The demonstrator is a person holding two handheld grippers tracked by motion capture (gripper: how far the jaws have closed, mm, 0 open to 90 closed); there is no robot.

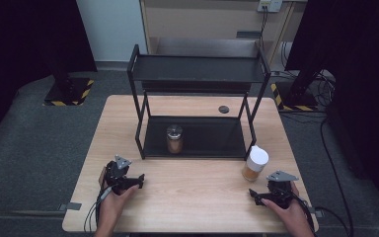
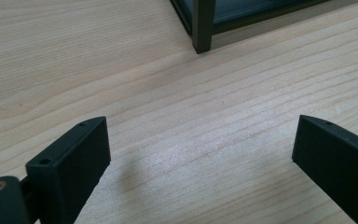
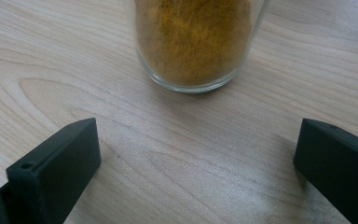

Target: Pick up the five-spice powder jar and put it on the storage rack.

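Right tool (image 3: 196,154) gapes just short of the spice jar (image 3: 193,42).

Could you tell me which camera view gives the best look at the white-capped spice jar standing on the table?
The high view: it shows the whole white-capped jar upright on the table, right of the black rack and near the right gripper. The right gripper view shows its glass base and orange powder close up. The left gripper view faces bare tabletop and a rack leg.
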